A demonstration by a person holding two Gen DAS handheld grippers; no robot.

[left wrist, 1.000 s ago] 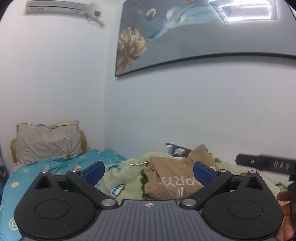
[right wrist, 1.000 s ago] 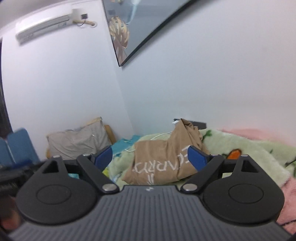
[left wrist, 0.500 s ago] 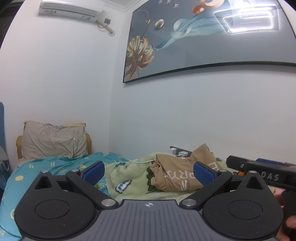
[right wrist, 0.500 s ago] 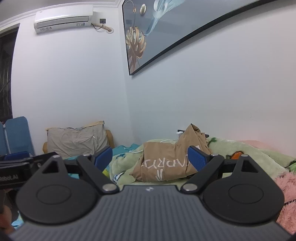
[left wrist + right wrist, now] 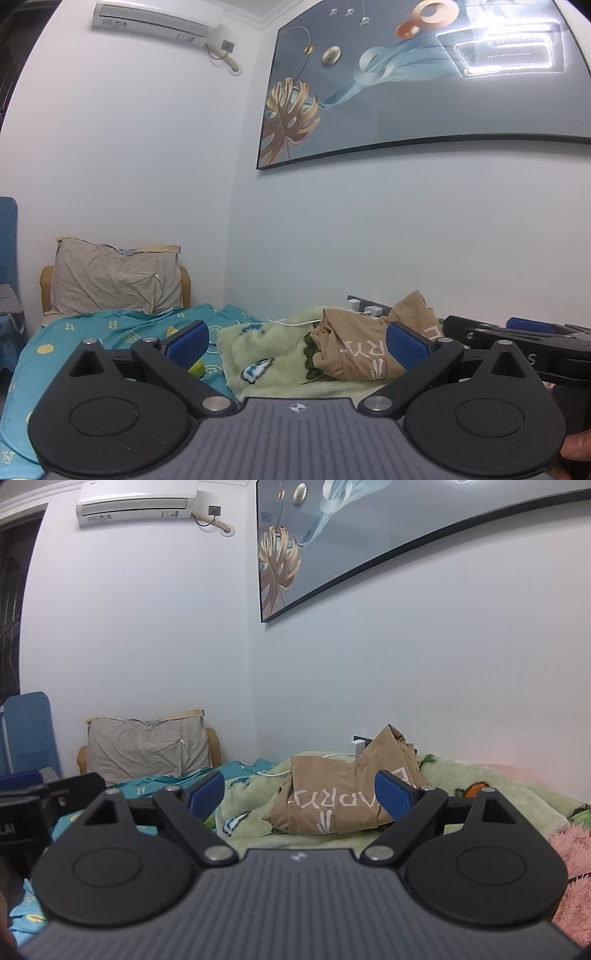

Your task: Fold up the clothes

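- Tan cotton shirt with white lettering (image 5: 343,794) lying crumpled in a heap on the pale green fleece blanket (image 5: 255,823), toward the far edge of the bed by the white wall, not yet spread flat.
- Hovering short of that heap: the left gripper (image 5: 297,343) with jaws spread wide and nothing between its blue pads (image 5: 186,341); likewise the right gripper (image 5: 299,794), jaws spread and empty.
- Judging the step in hand as the approach for a first grasp, with no folding done yet.
- Doing it well probably means reaching for two separate edges or shoulder points, one per gripper, rather than pinching the bunched middle.
- Keeping both sets of pads clear of the fleece, so only shirt cloth gets caught.
- Steering around the white charger cable (image 5: 291,324) trailing along the blanket just beside the shirt.
- Hard to make out: collar, sleeves and hem, all buried in folds; lettering partly blocked by the pads.
- Cut off at the frame edge: the pink fluffy blanket (image 5: 570,856) and the near edge of the bed, hidden behind the gripper bodies.
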